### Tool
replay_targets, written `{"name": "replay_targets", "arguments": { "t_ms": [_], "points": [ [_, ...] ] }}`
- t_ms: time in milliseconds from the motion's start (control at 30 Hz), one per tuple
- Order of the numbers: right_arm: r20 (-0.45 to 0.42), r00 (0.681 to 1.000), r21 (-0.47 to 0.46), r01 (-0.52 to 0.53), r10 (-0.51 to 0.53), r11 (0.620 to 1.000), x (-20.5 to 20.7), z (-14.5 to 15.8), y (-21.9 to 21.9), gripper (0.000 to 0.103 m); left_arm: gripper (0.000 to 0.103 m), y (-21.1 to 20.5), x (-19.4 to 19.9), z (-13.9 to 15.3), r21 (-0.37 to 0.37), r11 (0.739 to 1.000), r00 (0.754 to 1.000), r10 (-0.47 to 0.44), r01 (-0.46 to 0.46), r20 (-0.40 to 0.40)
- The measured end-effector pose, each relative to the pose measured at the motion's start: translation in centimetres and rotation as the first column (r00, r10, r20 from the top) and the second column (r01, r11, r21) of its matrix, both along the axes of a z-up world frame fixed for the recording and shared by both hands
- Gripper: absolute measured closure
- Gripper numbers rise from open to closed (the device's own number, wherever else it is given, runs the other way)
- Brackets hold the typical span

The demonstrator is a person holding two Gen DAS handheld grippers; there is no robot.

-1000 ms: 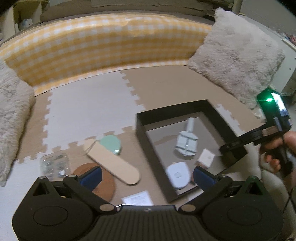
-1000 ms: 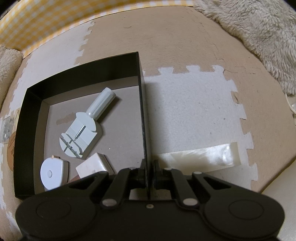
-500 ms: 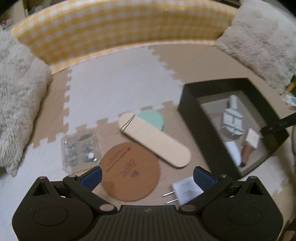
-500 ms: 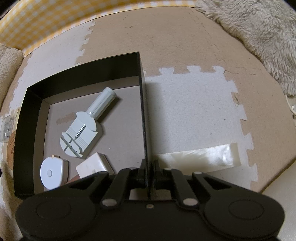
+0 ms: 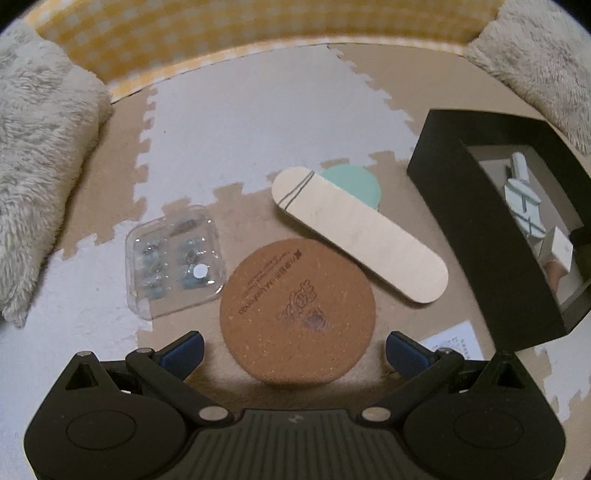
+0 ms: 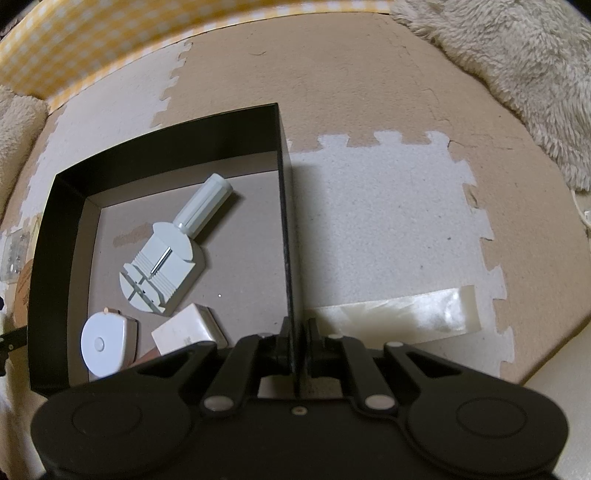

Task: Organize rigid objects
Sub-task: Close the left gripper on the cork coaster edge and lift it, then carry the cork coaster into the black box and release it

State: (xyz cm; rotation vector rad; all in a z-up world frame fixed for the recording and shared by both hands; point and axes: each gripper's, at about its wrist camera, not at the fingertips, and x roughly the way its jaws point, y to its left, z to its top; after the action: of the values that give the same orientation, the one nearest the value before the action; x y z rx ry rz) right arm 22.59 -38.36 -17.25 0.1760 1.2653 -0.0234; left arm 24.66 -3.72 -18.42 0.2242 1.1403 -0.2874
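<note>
A black box [image 5: 476, 236] stands on the foam mat; my right gripper [image 6: 295, 332] is shut on its right wall [image 6: 286, 221]. Inside lie a pale tool with a handle [image 6: 166, 266], a white round case [image 6: 107, 343] and a white block [image 6: 188, 328]. My left gripper [image 5: 295, 347] is open, low over a round cork coaster [image 5: 297, 310] that lies between its fingers. Beyond it lie a wooden board [image 5: 358, 229] resting on a mint disc [image 5: 354, 181], and a clear plastic case [image 5: 173, 258] at the left.
A white charger [image 5: 454, 339] lies by the box's near corner. Fluffy cushions [image 5: 33, 155] flank the mat and a yellow checked bolster [image 5: 221, 33] runs along the back. A strip of clear tape [image 6: 399, 310] lies right of the box.
My left gripper has swung left from the box and dropped low over the cork coaster. The right gripper has stayed clamped on the box wall.
</note>
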Motion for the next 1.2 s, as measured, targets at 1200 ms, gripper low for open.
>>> {"name": "replay_targets", "arguments": {
  "t_ms": [1200],
  "points": [
    [-0.001,1.000,-0.027,-0.021,0.021,0.999,0.1,0.1,0.6,0.095,0.004,-0.1,0.3,1.9,-0.083,0.988,0.990,0.130,-0.134,-0.050]
  ]
}}
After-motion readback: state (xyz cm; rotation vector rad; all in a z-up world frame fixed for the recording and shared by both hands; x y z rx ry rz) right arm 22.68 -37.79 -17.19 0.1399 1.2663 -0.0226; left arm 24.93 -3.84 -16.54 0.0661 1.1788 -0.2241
